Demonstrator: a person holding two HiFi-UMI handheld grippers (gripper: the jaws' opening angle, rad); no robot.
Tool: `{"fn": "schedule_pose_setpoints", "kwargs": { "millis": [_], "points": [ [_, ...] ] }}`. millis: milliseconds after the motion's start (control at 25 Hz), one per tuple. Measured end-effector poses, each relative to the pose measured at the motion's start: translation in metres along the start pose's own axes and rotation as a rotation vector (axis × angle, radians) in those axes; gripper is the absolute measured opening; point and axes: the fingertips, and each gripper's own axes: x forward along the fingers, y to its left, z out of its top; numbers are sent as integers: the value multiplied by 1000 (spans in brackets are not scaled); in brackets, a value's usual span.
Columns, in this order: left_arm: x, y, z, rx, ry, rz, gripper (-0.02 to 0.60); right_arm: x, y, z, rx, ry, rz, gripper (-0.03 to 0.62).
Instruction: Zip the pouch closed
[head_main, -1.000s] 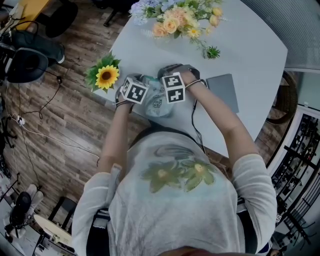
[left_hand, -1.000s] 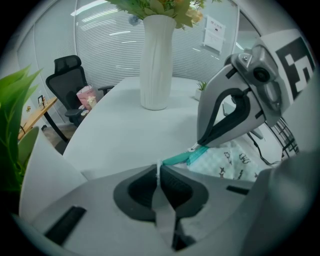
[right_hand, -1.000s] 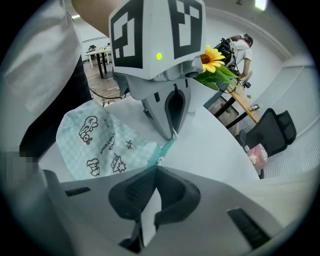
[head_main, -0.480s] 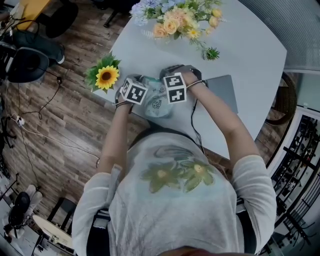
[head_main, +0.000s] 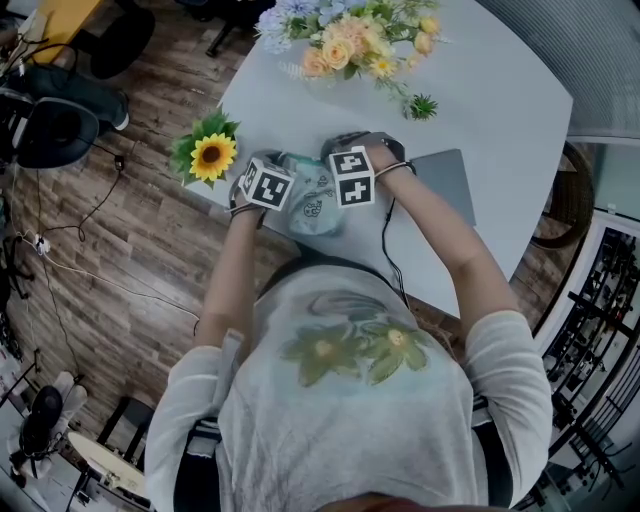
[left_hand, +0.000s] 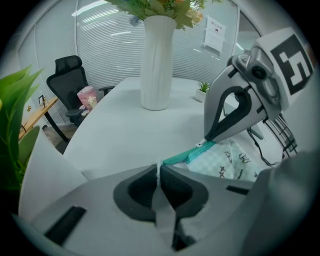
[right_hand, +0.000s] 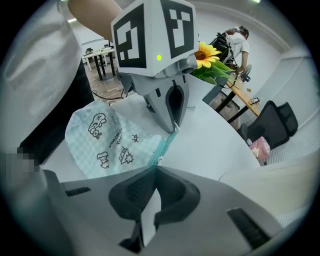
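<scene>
Now we count one pouch (head_main: 312, 200), lying at the tabletop's (head_main: 500, 90) near edge, and two tools. Our left tool (left_hand: 159, 169) is clenched on the pouch's end, and our right tool (right_hand: 152, 170) is clenched on its zip (right_hand: 161, 147). One vase (left_hand: 157, 60) of flowers stands toward the far edge, with bare tabletop between.

Head view looks steeply down; both gripper views, close, share the pouch (head_main: 312, 205).
</scene>
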Motion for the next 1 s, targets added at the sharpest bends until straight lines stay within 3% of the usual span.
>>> {"fn": "schedule_pose_setpoints", "kwargs": {
  "millis": [360,600,1000],
  "points": [
    [1,0,-1,-1,4,1,28,2,5,-12,54,1,0,15],
    [1,0,0,-14,12,0,28,10,2,-16,19,7,-77,17],
    [1,0,0,-11,10,3,28,14,3,-21,44,-8,-20,19]
  ]
}}
